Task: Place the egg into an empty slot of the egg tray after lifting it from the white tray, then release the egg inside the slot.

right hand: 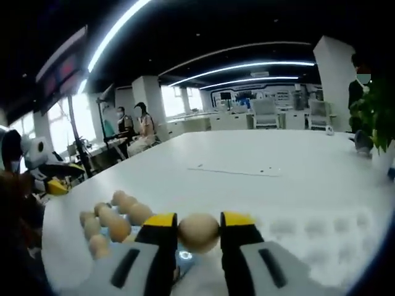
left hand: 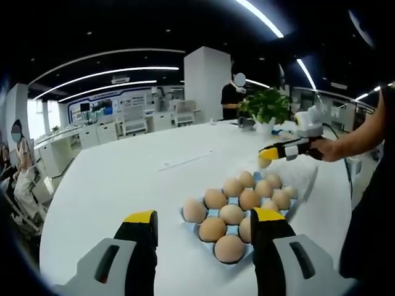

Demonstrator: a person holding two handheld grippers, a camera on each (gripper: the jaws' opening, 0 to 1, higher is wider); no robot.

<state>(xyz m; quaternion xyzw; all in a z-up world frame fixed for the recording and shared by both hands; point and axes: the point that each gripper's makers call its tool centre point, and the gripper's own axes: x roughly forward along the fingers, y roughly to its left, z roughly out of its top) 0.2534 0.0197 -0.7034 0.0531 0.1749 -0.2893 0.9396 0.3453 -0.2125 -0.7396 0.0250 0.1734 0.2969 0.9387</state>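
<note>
One egg pinched between the yellow-tipped jaws of the right gripper, held at its middle from both sides, just above the near end of the egg tray. Looks light, stiff, but with a thin shell that breaks easily, and smooth and round, so likely to slip or roll if squeezed off-centre; best held across the widest part with gentle pressure, not more. Probably to be lowered straight into a free slot and let go only when resting inside. Seen from the left gripper view, egg tray pale blue and almost full of brown eggs, packed touching one another, so little room beside each slot for the jaws to spread. Cannot tell from these views which slot is empty. Left gripper with jaws spread wide and holding nothing, just above the near end of the egg tray. White tray with round hollows to the right of the held egg, blurred. Wide white table around, much free room on it; its edge near on the left side. Plant and people well apart, beyond the table.
</note>
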